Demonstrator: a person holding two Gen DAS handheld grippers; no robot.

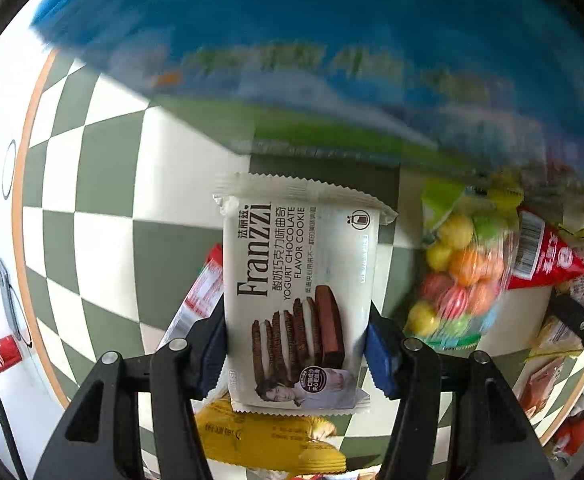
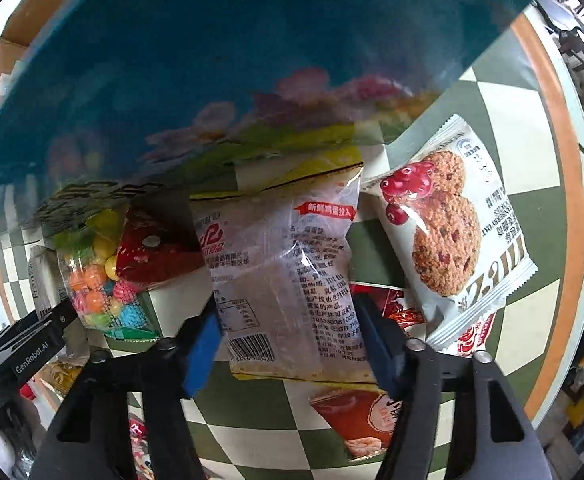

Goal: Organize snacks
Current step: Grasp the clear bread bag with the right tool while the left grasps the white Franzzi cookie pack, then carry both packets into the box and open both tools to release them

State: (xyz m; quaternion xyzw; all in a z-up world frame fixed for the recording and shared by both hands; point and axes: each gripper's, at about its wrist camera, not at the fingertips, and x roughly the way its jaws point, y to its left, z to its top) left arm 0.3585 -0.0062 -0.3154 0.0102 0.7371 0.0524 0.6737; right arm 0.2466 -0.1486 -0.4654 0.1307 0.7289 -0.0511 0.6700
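In the left wrist view my left gripper (image 1: 296, 348) points down at the table, its blue pads pressed on both long edges of a white Franzzi yogurt chocolate cookie packet (image 1: 300, 280). In the right wrist view my right gripper (image 2: 290, 344) is shut on a clear, yellow-edged pastry packet (image 2: 284, 264) with printed text and a barcode. Both packets lie on the green-and-white checkered tablecloth (image 1: 104, 184). Between the two grippers sits a bag of coloured candy balls (image 1: 456, 276) (image 2: 100, 280) with a red packet (image 2: 156, 252) partly on it.
A large blue printed box (image 1: 292, 32) (image 2: 252, 60) looms blurred across the top of both views. A cranberry oat cookie packet (image 2: 448, 224), red packets (image 2: 356, 420) and a yellow packet (image 1: 268, 440) lie around. A red cola can (image 1: 4, 354) stands beyond the table's edge.
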